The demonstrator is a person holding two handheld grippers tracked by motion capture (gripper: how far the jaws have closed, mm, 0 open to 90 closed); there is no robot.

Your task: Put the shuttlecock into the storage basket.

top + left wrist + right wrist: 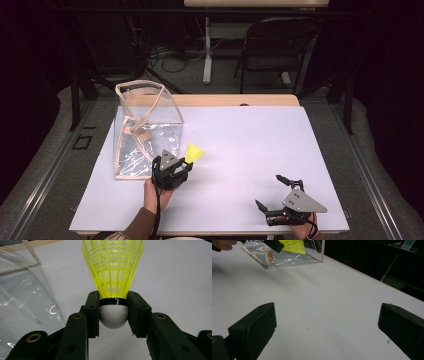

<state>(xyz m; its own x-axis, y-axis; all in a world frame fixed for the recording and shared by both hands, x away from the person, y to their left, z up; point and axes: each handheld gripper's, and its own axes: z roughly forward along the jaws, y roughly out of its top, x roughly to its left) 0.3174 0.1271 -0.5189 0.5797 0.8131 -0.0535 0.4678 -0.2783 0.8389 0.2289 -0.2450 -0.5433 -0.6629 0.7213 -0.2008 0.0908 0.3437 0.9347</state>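
Note:
A yellow shuttlecock (113,272) with a white round head is clamped by its head between the pads of my left gripper (113,312). From above, the left gripper (184,165) holds the shuttlecock (194,153) just off the white board, right beside the clear plastic bag (145,127). My right gripper (270,192) rests near the front right of the board, jaws wide apart with nothing between them. In the right gripper view its pads (254,327) frame bare white board, with the bag (287,255) and the shuttlecock (294,246) far off at the top left.
The clear bag with beige trim stands open at the board's back left. A wooden table edge (235,100) runs behind the white board (250,145). A chair (275,45) and cables lie on the floor beyond.

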